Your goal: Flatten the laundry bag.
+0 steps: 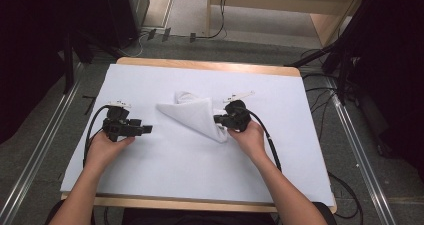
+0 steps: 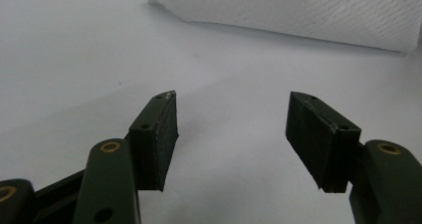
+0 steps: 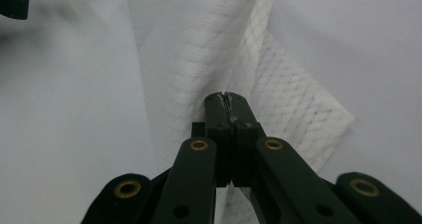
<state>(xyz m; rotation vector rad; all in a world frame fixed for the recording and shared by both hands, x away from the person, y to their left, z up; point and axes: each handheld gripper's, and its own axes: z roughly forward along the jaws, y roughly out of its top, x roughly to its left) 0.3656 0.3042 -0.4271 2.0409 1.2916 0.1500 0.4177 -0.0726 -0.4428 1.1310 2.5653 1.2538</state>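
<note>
High view is looking forward and down over the whole table (image 1: 300, 70), while both gripper views are sitting low and close, facing the same white cloth (image 1: 197, 112) from opposite sides.

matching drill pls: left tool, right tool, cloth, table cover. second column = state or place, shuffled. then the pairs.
Column one:
1. left tool
2. right tool
3. white cloth
4. white table cover

Column two:
A. lies flat over most of the wooden tabletop
B. jaws apart, nothing between them, short of the cloth
C. folded into a rough triangle, one end pinched
D. jaws closed on fabric at the cloth's near right end

Pairs: 1-B, 2-D, 3-C, 4-A
</note>
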